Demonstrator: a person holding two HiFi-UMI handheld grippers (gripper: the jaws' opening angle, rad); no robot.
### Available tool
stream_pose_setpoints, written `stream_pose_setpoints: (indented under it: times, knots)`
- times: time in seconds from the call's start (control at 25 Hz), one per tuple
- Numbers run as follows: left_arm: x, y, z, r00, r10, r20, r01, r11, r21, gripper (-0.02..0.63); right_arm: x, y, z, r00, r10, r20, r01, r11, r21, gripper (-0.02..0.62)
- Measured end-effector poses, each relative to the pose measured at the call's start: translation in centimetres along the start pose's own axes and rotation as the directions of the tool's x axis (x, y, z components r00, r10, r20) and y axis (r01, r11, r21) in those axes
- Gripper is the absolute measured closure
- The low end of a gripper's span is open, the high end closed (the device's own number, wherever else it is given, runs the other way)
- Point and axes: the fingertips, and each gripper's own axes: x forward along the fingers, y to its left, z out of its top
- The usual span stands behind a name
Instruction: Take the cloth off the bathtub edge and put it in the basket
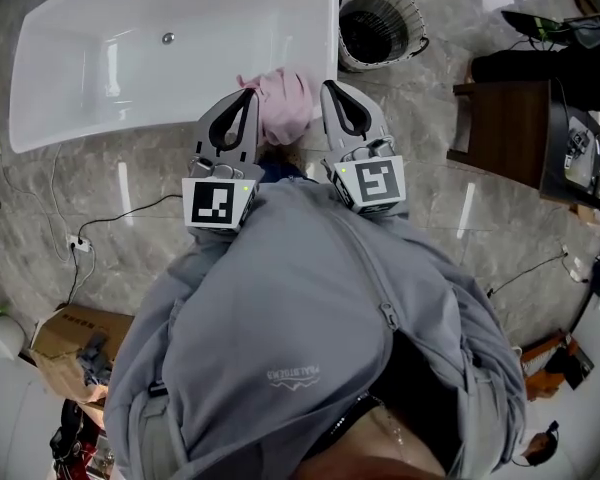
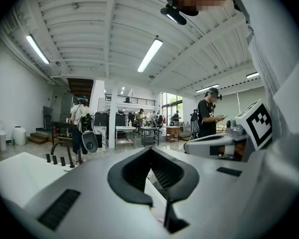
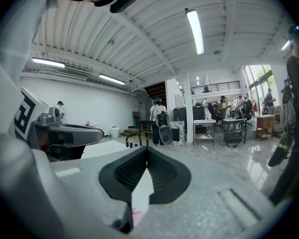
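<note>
A crumpled pink cloth (image 1: 283, 104) lies on the near edge of the white bathtub (image 1: 130, 58), close to the tub's right end. My left gripper (image 1: 247, 94) is just left of the cloth and my right gripper (image 1: 329, 87) just right of it, both pointing toward the tub. Each one's jaws meet at the tips with nothing between them: left gripper (image 2: 149, 149), right gripper (image 3: 147, 149). A sliver of pink cloth (image 3: 137, 215) shows low in the right gripper view. The wire basket (image 1: 381, 25) with a dark lining stands on the floor past the tub's right end.
A dark wooden cabinet (image 1: 508, 128) stands at the right with gear on it. Cables (image 1: 130, 213) and a power strip run over the marble floor on the left. A cardboard box (image 1: 68, 336) sits lower left. Black taps (image 2: 60, 152) stand on the tub rim; people stand farther back.
</note>
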Motion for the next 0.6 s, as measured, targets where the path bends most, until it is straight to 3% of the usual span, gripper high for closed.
stream_pose_setpoints:
  times: [0.4, 0.6]
  knots:
    - [1.6, 0.7, -0.8, 0.998, -0.058, -0.029, 0.058, 0.998, 0.002, 0.601, 1.5, -0.2, -0.2, 0.999, -0.028, -0.021, 0.028, 0.999, 0.018, 0.592]
    - [2.1, 1.1, -2.4, 0.996, -0.076, -0.049, 0.075, 0.997, -0.032, 0.601, 2.2, -0.2, -1.7, 0.999, -0.033, -0.042, 0.035, 0.999, 0.028, 0.592]
